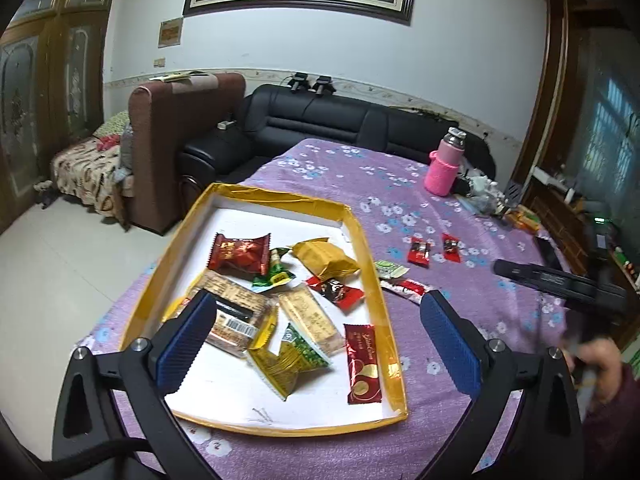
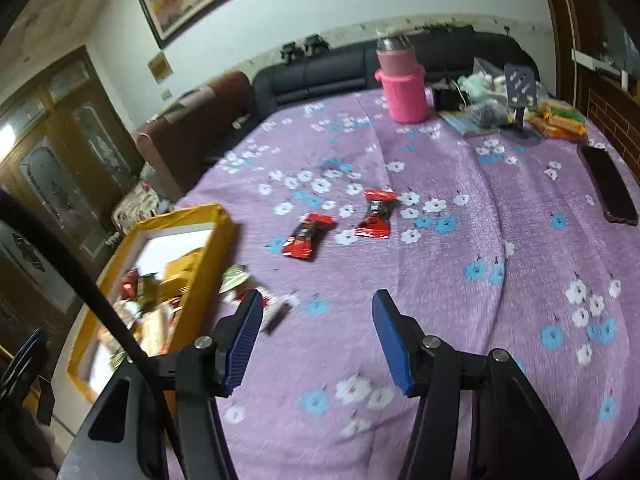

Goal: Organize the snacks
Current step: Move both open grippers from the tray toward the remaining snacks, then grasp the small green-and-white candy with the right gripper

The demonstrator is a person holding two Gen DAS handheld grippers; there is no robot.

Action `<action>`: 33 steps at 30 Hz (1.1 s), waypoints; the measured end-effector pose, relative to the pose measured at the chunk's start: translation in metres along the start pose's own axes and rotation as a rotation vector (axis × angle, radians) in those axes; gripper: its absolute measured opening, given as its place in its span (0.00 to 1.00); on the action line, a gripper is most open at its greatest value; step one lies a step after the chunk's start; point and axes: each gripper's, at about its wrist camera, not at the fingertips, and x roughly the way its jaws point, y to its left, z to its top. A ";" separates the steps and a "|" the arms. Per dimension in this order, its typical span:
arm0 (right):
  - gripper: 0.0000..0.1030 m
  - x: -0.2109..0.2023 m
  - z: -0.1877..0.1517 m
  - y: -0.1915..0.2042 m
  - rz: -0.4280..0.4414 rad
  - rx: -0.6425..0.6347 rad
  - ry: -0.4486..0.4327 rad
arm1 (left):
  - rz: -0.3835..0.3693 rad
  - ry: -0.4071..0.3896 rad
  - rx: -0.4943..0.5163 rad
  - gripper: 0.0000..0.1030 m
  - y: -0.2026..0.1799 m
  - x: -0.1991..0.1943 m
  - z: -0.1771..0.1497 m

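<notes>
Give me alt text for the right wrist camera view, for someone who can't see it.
The right gripper hangs open and empty over a purple flowered tablecloth, its blue fingers apart. Two red snack packets lie loose ahead, and more wrappers sit by a yellow-rimmed tray of snacks at left. A pink bottle stands at the far edge.

Snack packets (image 1: 240,258) lie in the tray (image 1: 370,248); 2 wrapped candies (image 2: 307,235) lie right of it.
</notes>
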 end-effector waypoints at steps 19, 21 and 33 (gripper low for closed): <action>0.35 0.141 0.018 0.090 0.133 -0.286 0.243 | -0.013 0.066 -0.023 0.99 0.016 0.028 -0.002; 0.19 0.143 0.013 0.090 0.122 -0.301 0.251 | -0.021 0.067 -0.020 0.99 0.014 0.027 -0.001; 0.17 0.075 -0.003 0.005 -0.018 -0.151 0.186 | -0.181 0.132 0.052 1.00 -0.037 0.033 0.009</action>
